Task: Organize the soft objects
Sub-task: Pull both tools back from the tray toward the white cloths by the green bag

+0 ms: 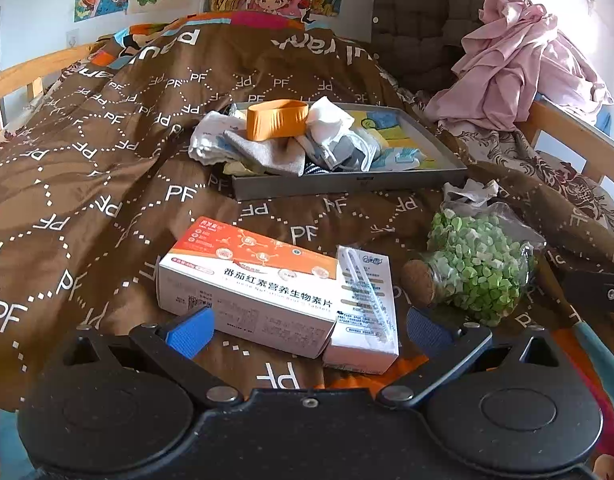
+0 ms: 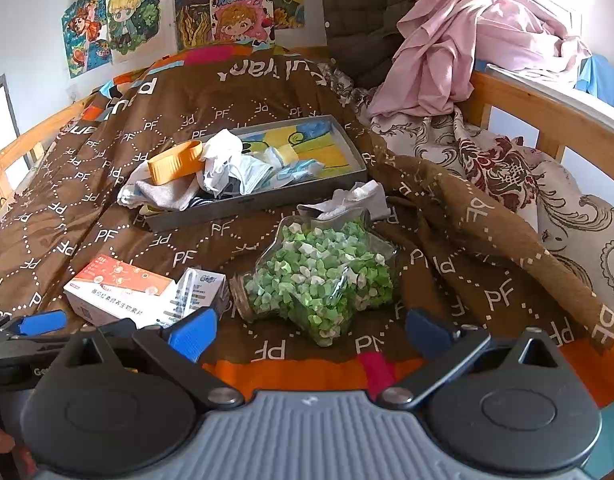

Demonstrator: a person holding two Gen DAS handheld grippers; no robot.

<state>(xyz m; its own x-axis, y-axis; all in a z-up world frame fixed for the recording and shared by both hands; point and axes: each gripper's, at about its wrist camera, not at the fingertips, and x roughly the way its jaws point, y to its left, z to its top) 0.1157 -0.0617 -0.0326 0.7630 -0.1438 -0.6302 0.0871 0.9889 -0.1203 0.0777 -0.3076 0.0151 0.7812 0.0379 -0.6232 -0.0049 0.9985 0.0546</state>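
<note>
Socks (image 1: 267,152) and other soft things lie heaped in the left end of a grey tray (image 1: 347,184) on the bed, an orange band (image 1: 277,120) on top, seen from the left wrist. Nearer than the tray, the left tongs (image 1: 307,328) gape empty around two boxes (image 1: 267,288). From the right wrist, the right tongs (image 2: 311,332) stand released and empty nearer than the tray (image 2: 267,200), a star-shaped jar (image 2: 323,276) of green bits between them and it; a white sock (image 2: 347,200) lies just beside the tray.
</note>
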